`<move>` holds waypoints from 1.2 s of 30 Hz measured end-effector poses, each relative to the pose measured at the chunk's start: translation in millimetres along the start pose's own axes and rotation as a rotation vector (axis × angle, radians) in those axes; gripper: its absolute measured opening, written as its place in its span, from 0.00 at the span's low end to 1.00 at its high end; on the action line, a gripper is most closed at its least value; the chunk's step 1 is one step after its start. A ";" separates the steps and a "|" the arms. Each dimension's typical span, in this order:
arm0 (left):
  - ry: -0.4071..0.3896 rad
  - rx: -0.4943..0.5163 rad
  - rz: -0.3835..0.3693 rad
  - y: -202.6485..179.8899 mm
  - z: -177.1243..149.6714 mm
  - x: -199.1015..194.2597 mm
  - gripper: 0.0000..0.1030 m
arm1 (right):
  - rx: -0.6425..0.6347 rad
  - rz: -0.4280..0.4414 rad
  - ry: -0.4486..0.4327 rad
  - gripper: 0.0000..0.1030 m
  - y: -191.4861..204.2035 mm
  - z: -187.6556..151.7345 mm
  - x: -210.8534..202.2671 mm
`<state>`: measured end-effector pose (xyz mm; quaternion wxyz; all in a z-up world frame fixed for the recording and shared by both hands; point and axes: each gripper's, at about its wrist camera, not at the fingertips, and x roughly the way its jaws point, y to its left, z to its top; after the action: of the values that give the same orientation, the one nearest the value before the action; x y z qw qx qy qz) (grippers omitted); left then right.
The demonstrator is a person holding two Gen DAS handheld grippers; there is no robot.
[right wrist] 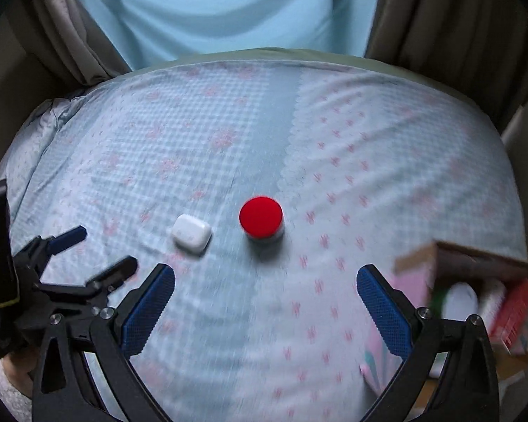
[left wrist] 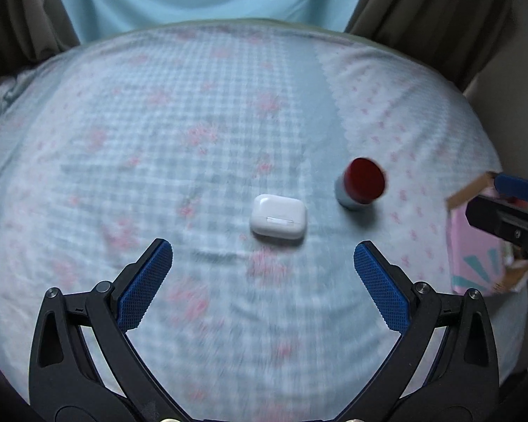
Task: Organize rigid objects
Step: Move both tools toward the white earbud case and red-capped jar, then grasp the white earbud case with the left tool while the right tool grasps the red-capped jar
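A white earbud case (left wrist: 278, 218) lies on the patterned bedsheet (left wrist: 193, 123), just ahead of my left gripper (left wrist: 263, 251), which is open and empty. To its right stands a small jar with a red lid (left wrist: 363, 184). In the right wrist view the earbud case (right wrist: 191, 234) is left of centre and the red-lidded jar (right wrist: 262, 221) sits ahead of my right gripper (right wrist: 265, 276), also open and empty. A pink cardboard box (right wrist: 471, 302) at the right holds several items.
The pink box (left wrist: 475, 249) sits at the bed's right edge, with the right gripper's blue fingertip (left wrist: 517, 187) over it. The left gripper (right wrist: 88, 249) shows at the left of the right wrist view. Curtains and a pale blue drape hang beyond the bed.
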<state>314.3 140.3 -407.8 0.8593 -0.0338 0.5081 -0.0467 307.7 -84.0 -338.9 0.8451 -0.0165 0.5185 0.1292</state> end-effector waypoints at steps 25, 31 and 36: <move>-0.067 0.087 0.053 -36.1 -3.3 104.9 0.57 | -0.205 0.055 0.038 0.50 6.1 14.4 147.8; -0.080 0.101 0.050 -36.5 -4.3 101.8 0.57 | -0.176 0.046 0.036 0.50 5.0 12.0 144.1; -0.112 0.098 0.041 -36.3 -3.8 86.7 0.57 | -0.151 0.034 0.016 0.49 4.8 9.3 128.7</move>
<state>350.8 94.2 -481.3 0.8877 0.0162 0.4571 -0.0522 369.9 -51.9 -447.4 0.8351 -0.0721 0.5140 0.1822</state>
